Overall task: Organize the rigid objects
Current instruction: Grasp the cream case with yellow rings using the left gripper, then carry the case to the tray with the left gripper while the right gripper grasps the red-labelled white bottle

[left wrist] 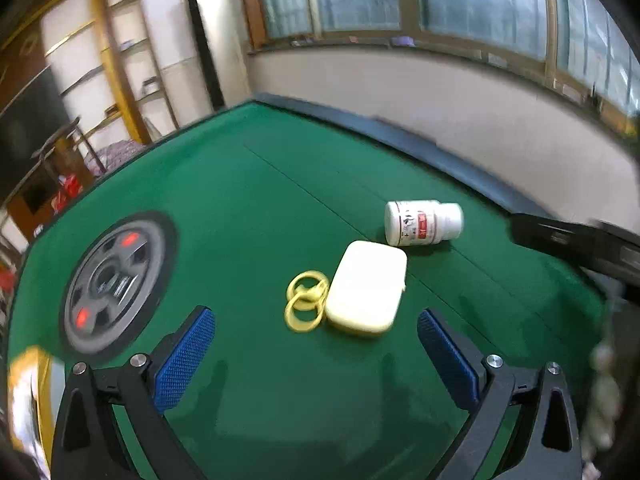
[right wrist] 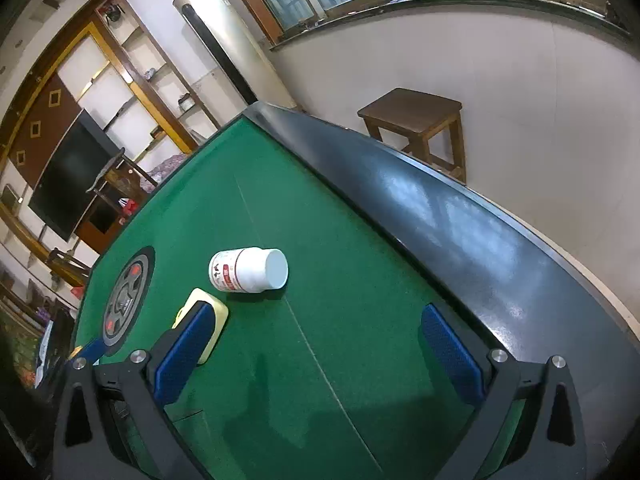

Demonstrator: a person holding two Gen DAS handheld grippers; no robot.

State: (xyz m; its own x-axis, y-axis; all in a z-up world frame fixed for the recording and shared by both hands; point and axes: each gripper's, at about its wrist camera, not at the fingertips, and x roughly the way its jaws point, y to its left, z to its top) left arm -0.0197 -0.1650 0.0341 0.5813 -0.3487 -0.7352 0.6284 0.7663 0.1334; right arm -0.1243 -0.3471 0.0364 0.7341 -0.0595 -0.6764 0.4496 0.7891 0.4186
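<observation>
Left gripper: the left gripper hangs over the green bench, jaws spread wide, nothing between the blue pads.
Right gripper: the right gripper is released too, jaws wide apart and empty, low above the felt.
Case: a cream rounded case lies flat just ahead of the left gripper, near the middle of the bench; in the right wrist view only its corner peeks out from behind the right gripper's left pad.
Rings: two yellow rings, overlapping each other, lie flat right against the case's left edge; whether they are linked, I cannot tell.
Bottle: a white pill bottle with a red-marked label lies on its side just beyond the case, close to it but apart; seen from the right wrist, its white cap faces right.
Centre disc: a round grey disc with two red-lit buttons sits set into the felt, well apart to the left of the three things.
Bench rim: a dark glossy rim runs along the far edge of the felt.
Beyond the bench: a wooden stool stands by the pale wall, a tall silver floor unit in the corner, and shelving to its left.
Right edge, left view: a dark blurred shape comes in at the right; too smeared to say what it is.
</observation>
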